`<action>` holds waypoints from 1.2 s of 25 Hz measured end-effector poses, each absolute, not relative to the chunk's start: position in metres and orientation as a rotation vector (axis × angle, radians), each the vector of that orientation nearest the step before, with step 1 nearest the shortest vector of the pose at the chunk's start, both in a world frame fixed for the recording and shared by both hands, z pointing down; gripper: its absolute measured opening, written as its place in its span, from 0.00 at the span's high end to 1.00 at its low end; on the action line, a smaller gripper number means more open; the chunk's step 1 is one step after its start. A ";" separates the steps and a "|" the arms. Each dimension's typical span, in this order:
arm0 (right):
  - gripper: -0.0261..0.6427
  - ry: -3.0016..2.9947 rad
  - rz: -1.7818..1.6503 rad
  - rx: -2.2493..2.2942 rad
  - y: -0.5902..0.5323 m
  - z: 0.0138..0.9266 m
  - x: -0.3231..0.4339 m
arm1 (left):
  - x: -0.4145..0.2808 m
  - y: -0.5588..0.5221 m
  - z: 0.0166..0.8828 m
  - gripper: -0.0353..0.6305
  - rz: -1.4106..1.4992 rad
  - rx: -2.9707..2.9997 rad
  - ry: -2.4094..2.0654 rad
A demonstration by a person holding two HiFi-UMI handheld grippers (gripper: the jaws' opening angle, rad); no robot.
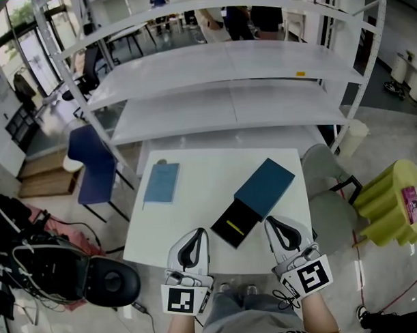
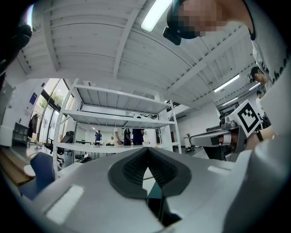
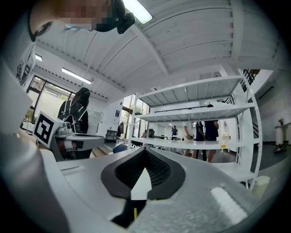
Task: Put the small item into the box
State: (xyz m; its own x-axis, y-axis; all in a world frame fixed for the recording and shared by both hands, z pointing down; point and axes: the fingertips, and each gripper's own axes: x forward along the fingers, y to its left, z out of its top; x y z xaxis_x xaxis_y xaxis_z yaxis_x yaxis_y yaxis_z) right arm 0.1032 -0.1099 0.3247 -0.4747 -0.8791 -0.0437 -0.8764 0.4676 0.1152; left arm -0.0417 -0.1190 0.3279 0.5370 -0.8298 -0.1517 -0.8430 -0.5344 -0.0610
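On the white table [image 1: 196, 197] lies a dark teal box [image 1: 265, 186], and its black inner tray [image 1: 228, 231] is slid out toward me. A thin yellow item [image 1: 236, 227] lies in that tray. My left gripper [image 1: 195, 236] sits at the table's near edge, left of the tray, with its jaws shut and empty. My right gripper [image 1: 274, 225] is just right of the tray, also shut and empty. In the left gripper view the pads [image 2: 136, 168] meet at the tip, with a sliver of the teal box [image 2: 154, 193] below. The right gripper view shows closed pads [image 3: 157, 170] and a yellow sliver [image 3: 135, 212].
A flat blue rectangle [image 1: 161, 182] lies on the table's left part. White metal shelving [image 1: 226, 80] stands behind the table. A blue chair [image 1: 92, 166] is at the left, a grey chair [image 1: 325, 192] and a yellow-green stool [image 1: 394, 200] at the right. Cables and a black seat [image 1: 76, 276] lie lower left.
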 end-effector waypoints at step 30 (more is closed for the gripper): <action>0.96 -2.669 -0.191 1.593 -0.103 0.323 0.099 | -0.043 -0.114 0.325 0.92 0.157 -2.649 1.451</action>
